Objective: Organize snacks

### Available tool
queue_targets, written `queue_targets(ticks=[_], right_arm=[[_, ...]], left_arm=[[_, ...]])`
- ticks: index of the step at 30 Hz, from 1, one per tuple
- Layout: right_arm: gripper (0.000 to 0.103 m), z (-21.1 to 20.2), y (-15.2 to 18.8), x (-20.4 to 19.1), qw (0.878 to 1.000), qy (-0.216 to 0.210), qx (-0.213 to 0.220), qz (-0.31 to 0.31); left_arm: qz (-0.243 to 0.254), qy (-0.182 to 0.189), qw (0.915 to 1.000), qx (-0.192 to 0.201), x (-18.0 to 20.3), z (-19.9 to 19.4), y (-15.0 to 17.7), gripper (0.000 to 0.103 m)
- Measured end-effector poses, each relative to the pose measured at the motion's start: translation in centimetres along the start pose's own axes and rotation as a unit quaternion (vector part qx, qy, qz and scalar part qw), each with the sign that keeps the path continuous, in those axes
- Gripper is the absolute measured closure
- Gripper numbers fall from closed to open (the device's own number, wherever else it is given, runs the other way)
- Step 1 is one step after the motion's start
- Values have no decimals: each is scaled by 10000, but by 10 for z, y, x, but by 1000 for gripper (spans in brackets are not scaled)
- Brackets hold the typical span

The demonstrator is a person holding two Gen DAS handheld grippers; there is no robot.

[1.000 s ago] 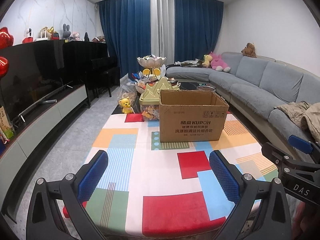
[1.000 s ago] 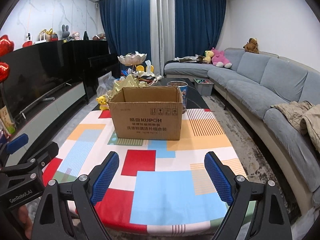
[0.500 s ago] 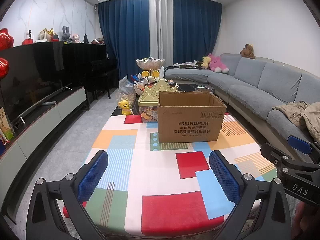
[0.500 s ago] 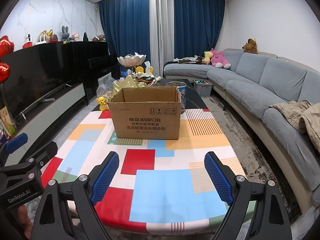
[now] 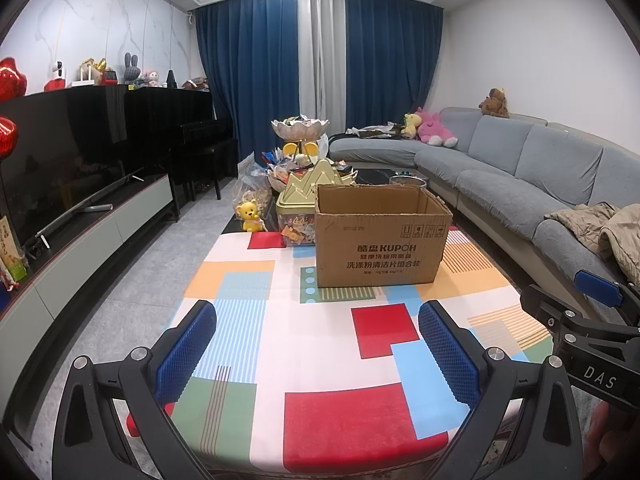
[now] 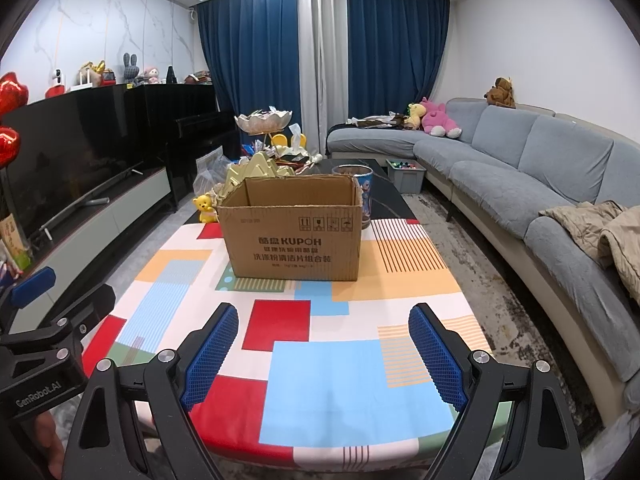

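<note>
Left gripper [image 5: 316, 344], right gripper [image 6: 322, 350]: blue-padded jaws spread wide, empty, over near edge of colour-block tablecloth [image 6: 344, 376]. Open brown cardboard box [image 6: 294, 228] mid-table. Heaped snacks [image 5: 298, 164], gold-lidded tub [image 5: 304, 200] at far-left end.

box front, big print: "KUPOH" after two Chinese characters, on cardboard box [image 6: 294, 232]
box front, lower lines: Chinese text, small line below unreadable
box front, upper right: four handling symbols
right gripper [image 5: 592, 360] body: "DAS"
left gripper [image 6: 38, 380] body: "GenRobot.AI"
</note>
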State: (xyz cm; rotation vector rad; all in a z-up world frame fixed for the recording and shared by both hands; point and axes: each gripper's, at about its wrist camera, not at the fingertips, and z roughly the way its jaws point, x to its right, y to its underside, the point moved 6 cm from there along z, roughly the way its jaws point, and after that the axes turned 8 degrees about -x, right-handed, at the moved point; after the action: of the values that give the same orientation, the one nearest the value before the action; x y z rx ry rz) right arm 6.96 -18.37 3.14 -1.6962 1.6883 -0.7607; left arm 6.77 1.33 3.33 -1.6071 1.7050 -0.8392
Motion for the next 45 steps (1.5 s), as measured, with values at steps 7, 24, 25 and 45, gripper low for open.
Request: queue_targets(ticks=[7, 24, 25, 45], right_arm=[[15, 0, 0, 0, 10000, 0, 7, -3], [15, -3, -1, 1, 10000, 5, 22, 5], [15, -3, -1, 1, 10000, 7, 21, 1], [15, -6, -6, 2, 10000, 16, 50, 25]], left_arm=[[-1, -5, 10000, -1, -1, 1, 0, 0], [7, 5, 10000, 14, 1, 0, -1, 0], [8, 5, 10000, 18, 1, -1, -3, 0], [5, -2, 10000, 18, -3, 2, -11, 0]])
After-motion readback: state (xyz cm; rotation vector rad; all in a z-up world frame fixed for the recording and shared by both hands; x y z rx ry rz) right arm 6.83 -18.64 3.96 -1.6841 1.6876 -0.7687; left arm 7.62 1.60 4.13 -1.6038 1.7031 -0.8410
